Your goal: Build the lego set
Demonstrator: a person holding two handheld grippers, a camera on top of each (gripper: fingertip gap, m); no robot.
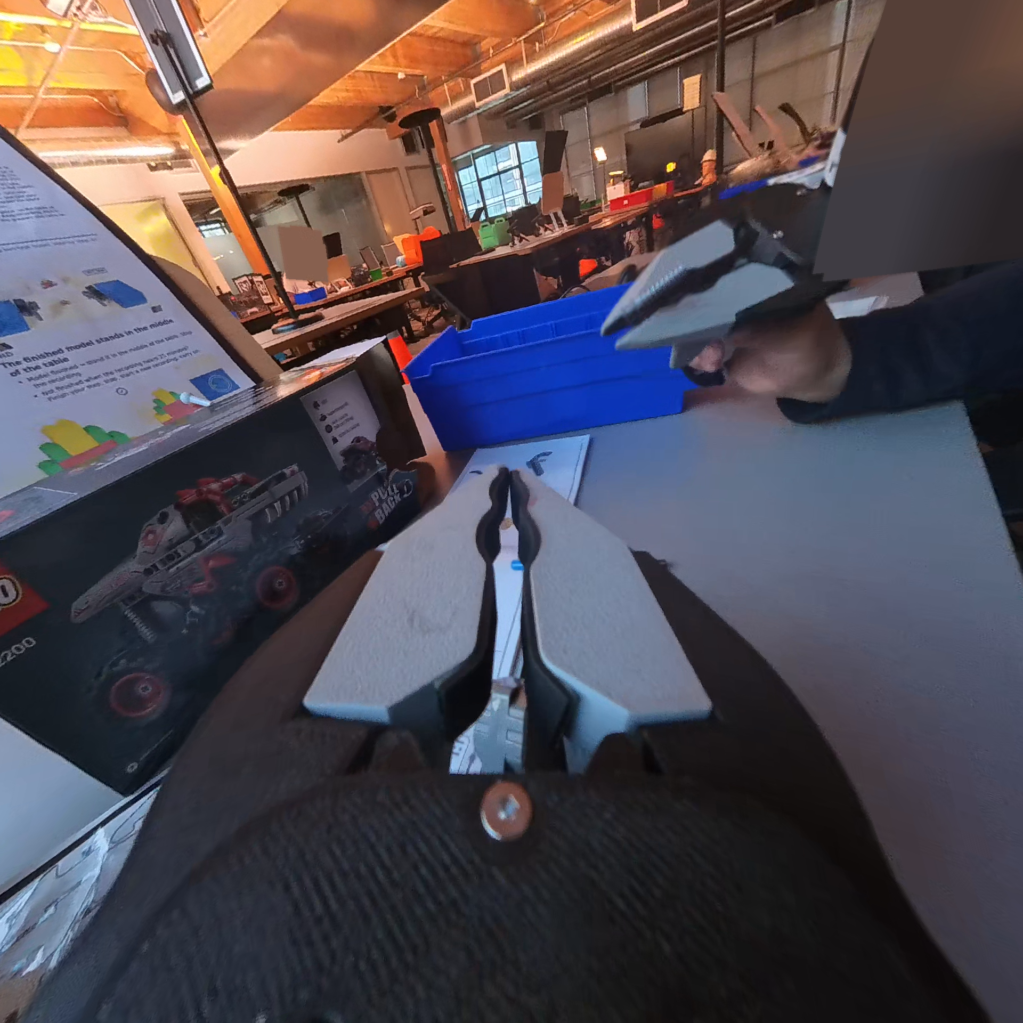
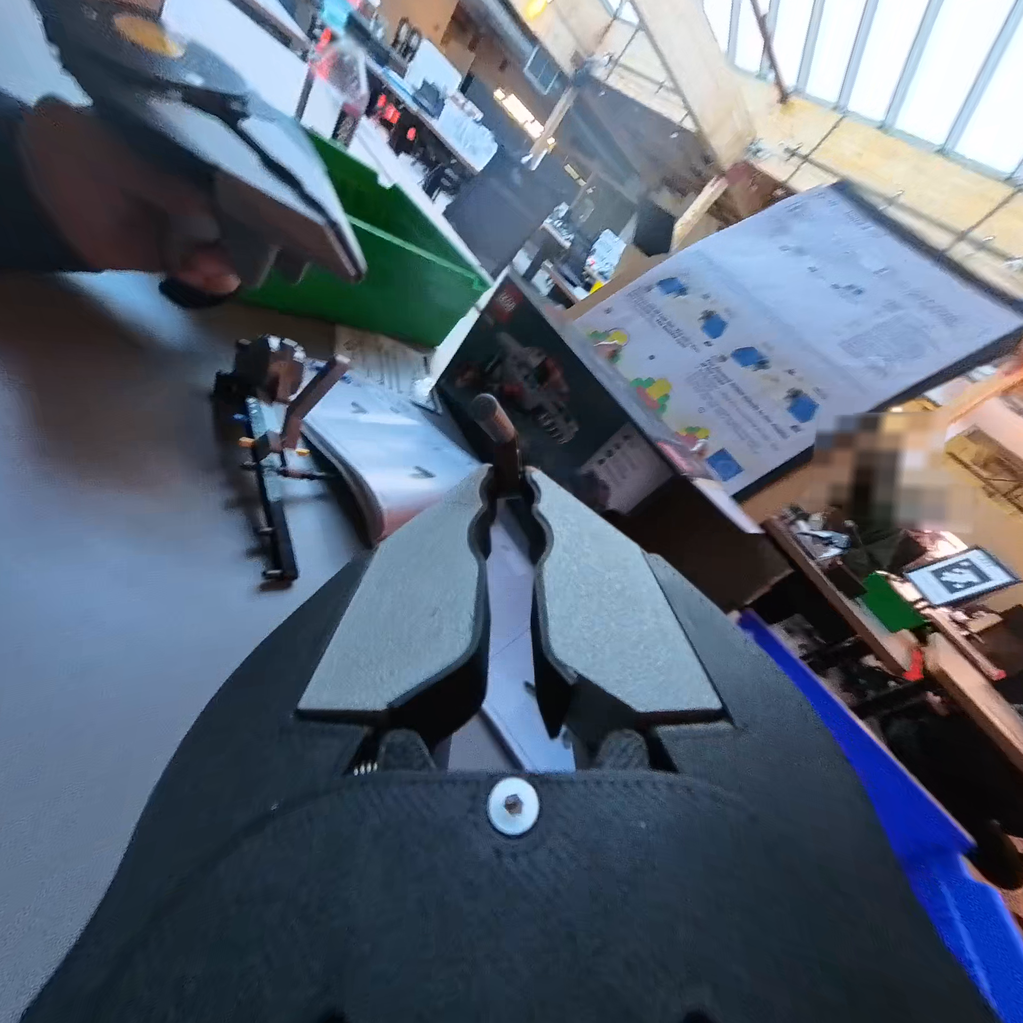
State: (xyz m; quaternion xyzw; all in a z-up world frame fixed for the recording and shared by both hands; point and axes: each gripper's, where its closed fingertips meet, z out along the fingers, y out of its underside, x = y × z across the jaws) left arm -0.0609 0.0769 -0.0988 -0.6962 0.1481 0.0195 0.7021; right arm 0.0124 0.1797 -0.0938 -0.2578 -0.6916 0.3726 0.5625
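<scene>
In the right wrist view my right gripper (image 2: 509,490) is shut on a short dark rod-like piece (image 2: 494,423) that sticks out past the fingertips. A partly built dark model (image 2: 265,426) lies on the grey table (image 2: 110,609) to the left, beside the open instruction booklet (image 2: 387,443). My left gripper (image 2: 354,265) shows at upper left, held by a hand. In the left wrist view my left gripper (image 1: 509,476) is shut, nothing visible between its tips, above the booklet (image 1: 559,459). A grey piece (image 1: 506,714) shows through the gap near the finger bases. The right gripper (image 1: 611,329) hovers at upper right.
The black Lego box (image 1: 194,553) stands left of the booklet, with a printed instruction board (image 1: 83,332) behind it. A blue bin (image 1: 542,376) stands at the far side of the table. A green bin (image 2: 398,249) stands behind the left gripper. Workshop benches lie beyond. One gripper's finger ends stand about 15 centimetres off the other's.
</scene>
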